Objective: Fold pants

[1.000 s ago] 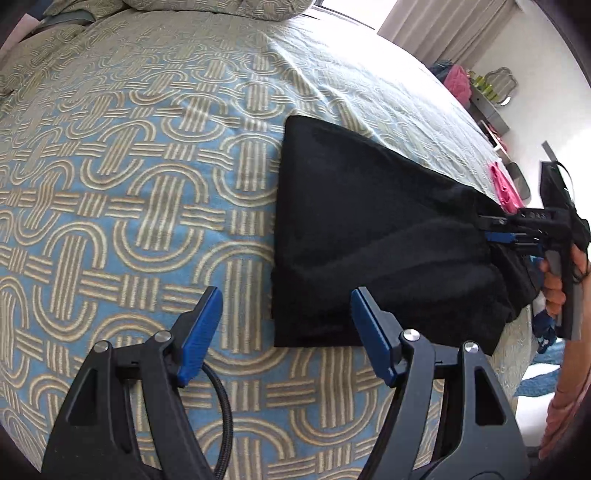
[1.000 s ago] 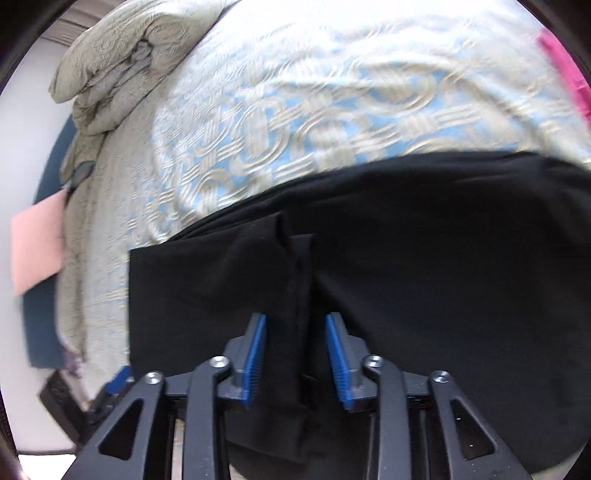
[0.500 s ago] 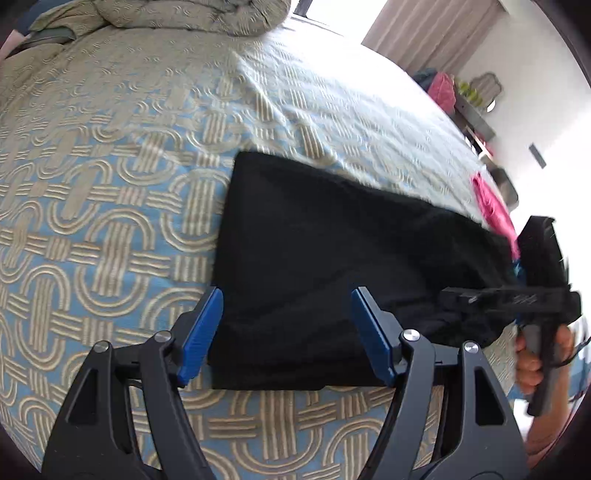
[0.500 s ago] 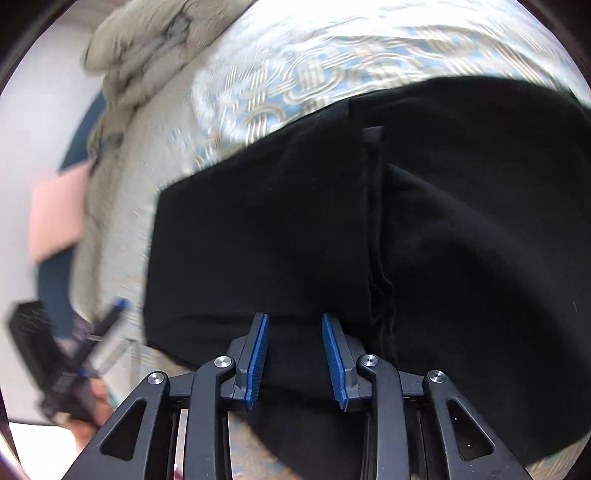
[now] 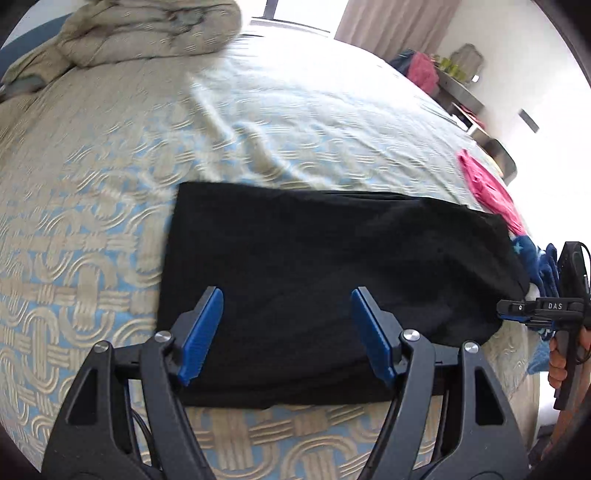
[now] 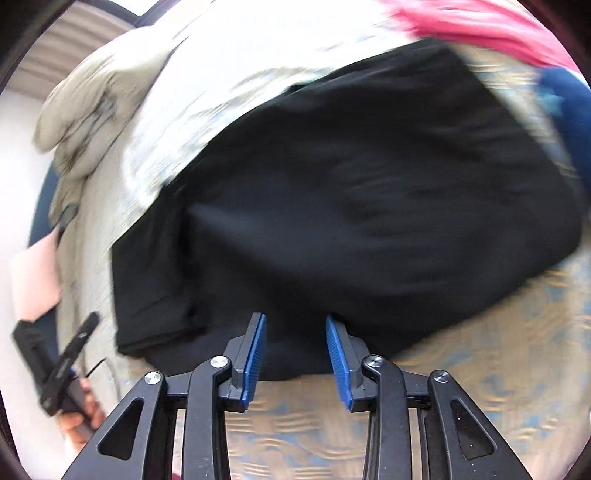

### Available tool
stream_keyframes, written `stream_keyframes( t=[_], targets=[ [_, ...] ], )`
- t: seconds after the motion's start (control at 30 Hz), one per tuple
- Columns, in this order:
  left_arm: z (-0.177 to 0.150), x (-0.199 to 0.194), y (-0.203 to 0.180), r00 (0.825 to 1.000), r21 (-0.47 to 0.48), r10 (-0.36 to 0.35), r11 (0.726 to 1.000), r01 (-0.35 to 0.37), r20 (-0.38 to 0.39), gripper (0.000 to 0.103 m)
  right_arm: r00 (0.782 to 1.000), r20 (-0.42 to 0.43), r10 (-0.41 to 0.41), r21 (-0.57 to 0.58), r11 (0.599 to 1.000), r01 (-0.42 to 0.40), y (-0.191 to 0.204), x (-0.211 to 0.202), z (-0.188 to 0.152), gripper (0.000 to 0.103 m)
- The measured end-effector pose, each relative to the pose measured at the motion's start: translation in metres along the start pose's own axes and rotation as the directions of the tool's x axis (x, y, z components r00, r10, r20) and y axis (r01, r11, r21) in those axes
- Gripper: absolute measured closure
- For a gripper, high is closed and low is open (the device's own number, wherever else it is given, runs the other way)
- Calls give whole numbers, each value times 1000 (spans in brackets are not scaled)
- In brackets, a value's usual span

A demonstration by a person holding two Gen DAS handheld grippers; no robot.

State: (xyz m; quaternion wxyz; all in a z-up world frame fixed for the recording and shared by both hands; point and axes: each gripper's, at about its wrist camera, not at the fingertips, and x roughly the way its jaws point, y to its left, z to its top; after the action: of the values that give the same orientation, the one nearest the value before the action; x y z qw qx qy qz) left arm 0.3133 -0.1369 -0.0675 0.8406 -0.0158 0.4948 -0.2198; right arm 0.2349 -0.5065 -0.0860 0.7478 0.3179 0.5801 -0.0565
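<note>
The black pants (image 5: pixel 314 273) lie folded into a flat oblong on the patterned bedspread (image 5: pixel 92 229). My left gripper (image 5: pixel 287 293) hovers open above their near edge, with nothing between its blue pads (image 5: pixel 201 332). My right gripper (image 6: pixel 294 319) hangs over the near edge of the pants (image 6: pixel 369 206) at their other end. Its jaws stand a little apart and are opening, and the pads (image 6: pixel 255 354) press on nothing. A hand holds it at the right rim of the left wrist view, right gripper (image 5: pixel 532 308). The left gripper (image 6: pixel 70 354) shows at the lower left of the blurred right wrist view.
A bundled beige duvet (image 5: pixel 147 33) lies at the head of the bed. A pink garment (image 5: pixel 487 188) and a blue one (image 5: pixel 532 258) lie just past the far end of the pants. Shelves and curtains stand beyond the bed at the right.
The left gripper has drawn back and risen, so the pants now lie centred before it. The right gripper has left the raised fold between its jaws and swung along the pants' edge.
</note>
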Motion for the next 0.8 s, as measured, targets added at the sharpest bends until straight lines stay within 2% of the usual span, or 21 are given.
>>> stream_keyframes(
  t=[0.1, 0.17, 0.3, 0.4, 0.47, 0.53, 0.57, 0.67, 0.8],
  targets=[
    [7, 17, -27, 999, 30, -34, 999, 35, -15, 31, 999, 28, 30, 80, 996, -32, -29, -14, -4, 68],
    [7, 32, -49, 997, 56, -61, 996, 64, -50, 31, 999, 41, 15, 100, 995, -19, -40, -19, -7, 68],
    [6, 57, -75, 994, 119, -54, 991, 65, -93, 31, 996, 64, -61, 54, 997, 58, -42, -22, -8, 68],
    [-3, 82, -79, 984, 133, -12, 990, 37, -180, 31, 983, 97, -158, -23, 987, 161, -17, -14, -15, 68],
    [-8, 83, -86, 992, 197, 34, 980, -8, -126, 31, 966, 109, -234, -69, 968, 242, -9, -10, -14, 68],
    [-11, 80, -91, 991, 221, 56, 975, -28, -121, 31, 951, 109, -289, -100, 949, 299, -3, -1, -14, 68],
    [-11, 76, -89, 991, 196, 43, 980, -17, -129, 31, 944, 111, -310, -111, 940, 321, -1, 3, -14, 68],
    [-9, 60, -88, 991, 128, -55, 989, 71, -118, 31, 934, 127, -335, -132, 927, 350, 5, 8, -15, 68],
    [-2, 52, -105, 995, 184, -51, 981, 67, -90, 31, 927, 149, -344, -140, 921, 364, 9, 7, -16, 68]
  ],
)
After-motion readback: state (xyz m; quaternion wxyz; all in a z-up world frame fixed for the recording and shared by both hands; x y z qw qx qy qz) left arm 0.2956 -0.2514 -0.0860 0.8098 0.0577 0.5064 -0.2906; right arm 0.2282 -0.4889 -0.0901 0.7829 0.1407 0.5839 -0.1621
